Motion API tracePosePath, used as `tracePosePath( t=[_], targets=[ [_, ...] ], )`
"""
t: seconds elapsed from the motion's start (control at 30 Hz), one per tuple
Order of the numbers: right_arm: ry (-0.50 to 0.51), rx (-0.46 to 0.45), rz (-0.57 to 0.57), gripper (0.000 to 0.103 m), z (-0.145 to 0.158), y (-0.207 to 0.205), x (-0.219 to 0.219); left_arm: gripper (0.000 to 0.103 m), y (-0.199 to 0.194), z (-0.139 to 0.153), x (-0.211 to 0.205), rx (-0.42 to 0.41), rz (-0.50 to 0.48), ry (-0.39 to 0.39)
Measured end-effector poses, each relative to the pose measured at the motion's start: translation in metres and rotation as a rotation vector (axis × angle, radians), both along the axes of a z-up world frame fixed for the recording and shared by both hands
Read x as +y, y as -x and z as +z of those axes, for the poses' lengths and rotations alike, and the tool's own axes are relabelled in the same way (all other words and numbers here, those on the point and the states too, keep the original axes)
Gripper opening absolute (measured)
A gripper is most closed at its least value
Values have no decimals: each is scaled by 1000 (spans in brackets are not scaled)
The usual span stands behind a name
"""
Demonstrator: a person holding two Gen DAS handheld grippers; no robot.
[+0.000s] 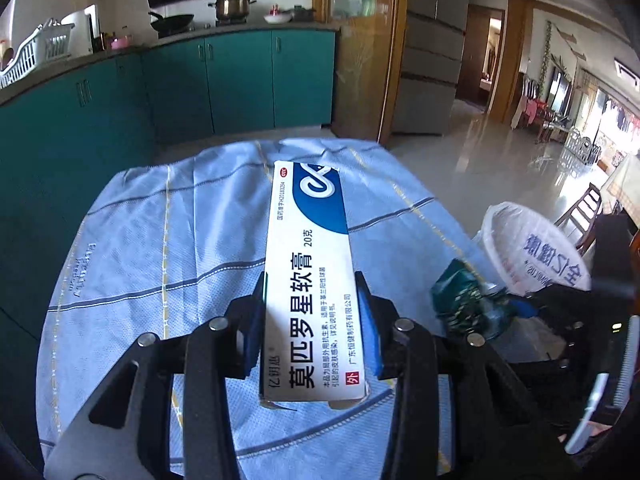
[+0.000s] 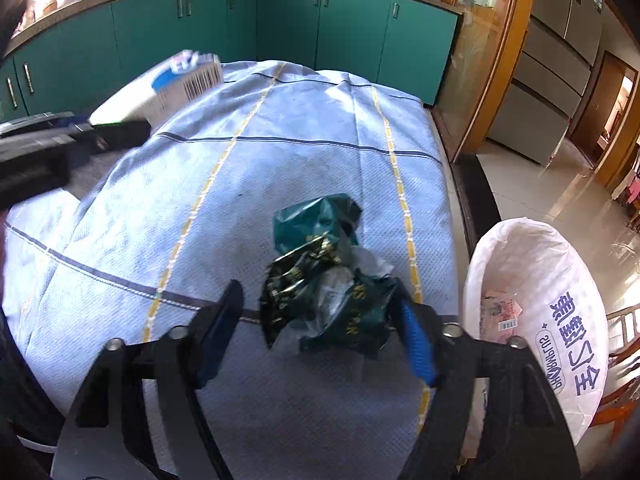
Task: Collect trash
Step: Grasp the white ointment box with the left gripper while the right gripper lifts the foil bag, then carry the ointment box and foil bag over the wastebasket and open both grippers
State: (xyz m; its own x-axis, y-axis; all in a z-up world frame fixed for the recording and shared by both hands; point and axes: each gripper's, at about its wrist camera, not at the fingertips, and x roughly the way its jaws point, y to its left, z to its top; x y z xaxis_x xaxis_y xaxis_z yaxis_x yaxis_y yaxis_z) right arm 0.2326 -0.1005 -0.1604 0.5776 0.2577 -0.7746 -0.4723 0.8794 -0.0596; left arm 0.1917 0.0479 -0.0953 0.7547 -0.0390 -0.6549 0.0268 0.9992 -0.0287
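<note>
The left gripper is clamped on a long white and blue box, its blue pads pressed against both long sides near the box's rear end, so the box juts forward above the pale blue cloth. The right gripper stands wide apart around a crumpled green wrapper; the wrapper sits between the fingers, touching the right one, while the left one stands clear of it. To the right, beside the table edge, stands a bin lined with a white bag, paper scraps inside. Green cabinets stand beyond.
</note>
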Motion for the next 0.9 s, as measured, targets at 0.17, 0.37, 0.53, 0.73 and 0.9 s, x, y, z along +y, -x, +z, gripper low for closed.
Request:
tracePosePath(
  t=[0.17,0.37,0.53,0.73,0.9],
  targets=[
    [-18,-31,14,50,12,12,2,41,21,22,-8,-60,-13,-2],
    [-35,-120,-2,50,45,29,-6,41,37,43,-19,-125,-20,-26],
    [-58,-206,-42,50,76,44,-24,41,51,58,-28,-177,-36,-27],
    [-64,-302,-106,50,106,59,-54,41,60,73,-38,-258,-60,23],
    [-54,-369,-194,50,125,64,-88,41,52,74,-60,-265,-117,65]
  ],
)
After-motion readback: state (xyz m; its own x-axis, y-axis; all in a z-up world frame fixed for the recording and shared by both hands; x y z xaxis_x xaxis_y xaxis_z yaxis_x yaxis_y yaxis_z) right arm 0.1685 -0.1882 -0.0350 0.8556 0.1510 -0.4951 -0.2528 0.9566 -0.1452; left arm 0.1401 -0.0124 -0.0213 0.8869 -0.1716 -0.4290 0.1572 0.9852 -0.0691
